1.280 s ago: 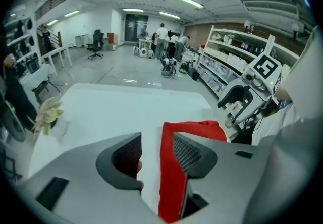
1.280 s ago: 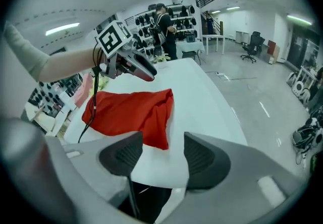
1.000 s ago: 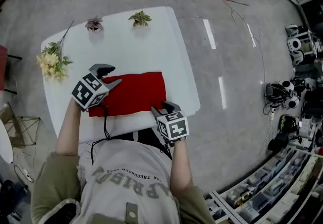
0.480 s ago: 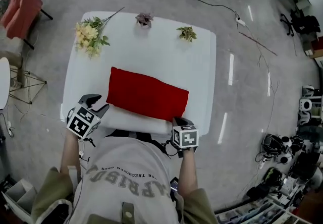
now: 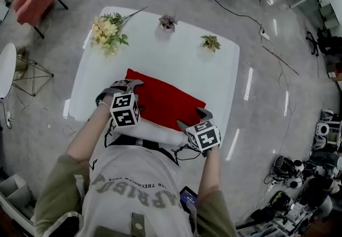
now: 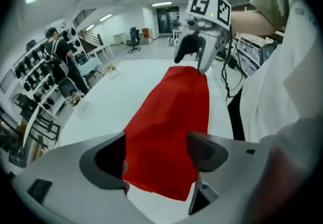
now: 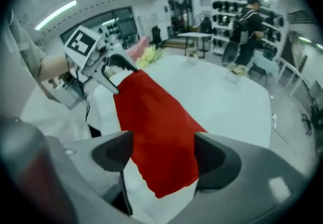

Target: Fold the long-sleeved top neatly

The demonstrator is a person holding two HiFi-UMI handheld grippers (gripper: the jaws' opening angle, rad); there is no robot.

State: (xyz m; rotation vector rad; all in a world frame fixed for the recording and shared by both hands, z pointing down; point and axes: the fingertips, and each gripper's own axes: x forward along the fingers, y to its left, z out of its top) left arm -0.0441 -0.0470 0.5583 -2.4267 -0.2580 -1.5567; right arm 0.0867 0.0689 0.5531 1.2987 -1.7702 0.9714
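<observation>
We moved the left gripper (image 5: 118, 89) and right gripper (image 5: 192, 118) over the ends of the top (image 5: 165, 100), mid-frame; both jaws had just spread, pinching nothing.

The white counter (image 5: 187, 65) in front of me carries a red top (image 5: 165, 103), folded into a long rectangle and lying flat near my edge. Along the far side sit a bunch of yellow flowers (image 5: 109, 32) at the left corner, a small purplish plant (image 5: 168, 21) midway and a small green plant (image 5: 211, 42) to its right, all apart from the top.
</observation>
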